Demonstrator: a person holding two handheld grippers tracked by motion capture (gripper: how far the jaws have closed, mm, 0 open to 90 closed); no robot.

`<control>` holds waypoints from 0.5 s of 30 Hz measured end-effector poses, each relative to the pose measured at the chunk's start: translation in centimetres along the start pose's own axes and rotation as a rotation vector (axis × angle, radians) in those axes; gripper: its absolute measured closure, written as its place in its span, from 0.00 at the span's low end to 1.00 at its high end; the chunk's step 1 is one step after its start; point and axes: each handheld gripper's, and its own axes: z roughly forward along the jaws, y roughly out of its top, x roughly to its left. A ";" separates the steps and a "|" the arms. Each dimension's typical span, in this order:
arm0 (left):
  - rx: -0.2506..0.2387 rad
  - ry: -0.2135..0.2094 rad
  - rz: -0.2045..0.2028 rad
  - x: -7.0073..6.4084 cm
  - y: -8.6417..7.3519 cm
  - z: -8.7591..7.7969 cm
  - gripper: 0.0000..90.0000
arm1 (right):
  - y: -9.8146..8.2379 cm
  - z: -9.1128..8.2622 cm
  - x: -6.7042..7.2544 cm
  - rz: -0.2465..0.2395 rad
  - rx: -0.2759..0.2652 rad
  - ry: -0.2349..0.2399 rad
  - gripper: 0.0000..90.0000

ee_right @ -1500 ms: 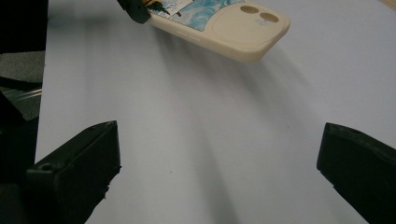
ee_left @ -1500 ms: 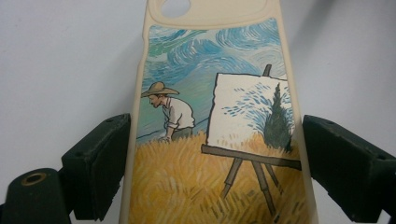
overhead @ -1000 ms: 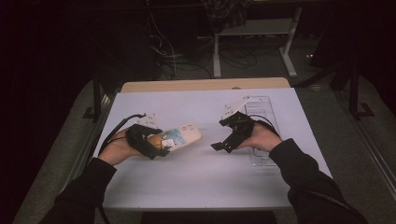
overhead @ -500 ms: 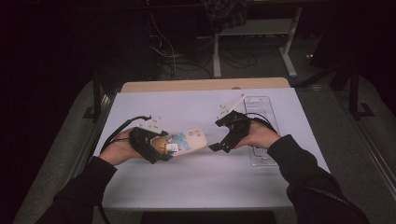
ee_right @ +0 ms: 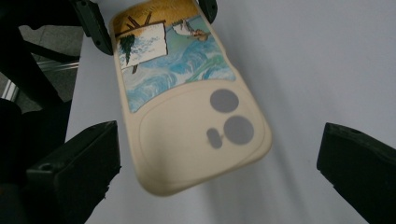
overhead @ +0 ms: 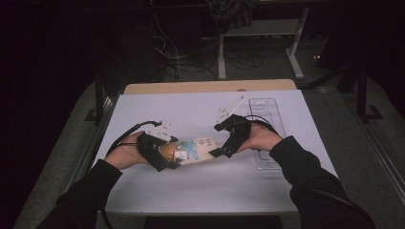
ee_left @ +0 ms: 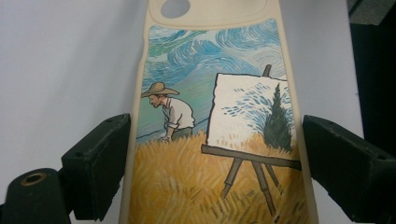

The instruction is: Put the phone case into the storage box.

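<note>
Across the middle of the high view lies the white table sheet (overhead: pixel 200 191), and at right of centre a clear plastic tray (overhead: pixel 265 106) rests on it, partly under the person's right hand, with a cable trailing over it. Behind the table stands a pale desk edge, and beyond that dark floor with tangled cables (overhead: pixel 167 57) and a metal stand's legs (overhead: pixel 296 67). Nothing sits between the two hands except the phone case (overhead: pixel 197 149) itself, cream-rimmed and printed with a painter in a straw hat at an easel in a wheat field.

The left gripper (overhead: pixel 160 151), left of centre, has that case clamped by its long edges: in the left gripper view both black pads sit tight against the cream sides at the wheat-field end. The case is held above the sheet, its camera-cutout end pointing toward the right gripper (overhead: pixel 220 140).

That one is spread wide. In the right gripper view the cutout end of the case (ee_right: pixel 187 116) hangs between the jaws, with clear gaps on both sides, touching neither pad.
</note>
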 end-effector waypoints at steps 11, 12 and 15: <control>0.010 -0.038 0.046 -0.5 0.6 0.3 0.12 | 0.8 0.8 1.1 -0.041 0.023 0.066 0.00; 0.013 -0.036 0.050 -0.5 0.7 0.4 0.12 | 0.8 0.9 1.2 -0.052 0.020 0.068 0.00; 0.015 -0.043 0.056 -0.7 0.9 0.5 0.12 | 0.9 1.1 1.4 -0.069 0.028 0.080 0.00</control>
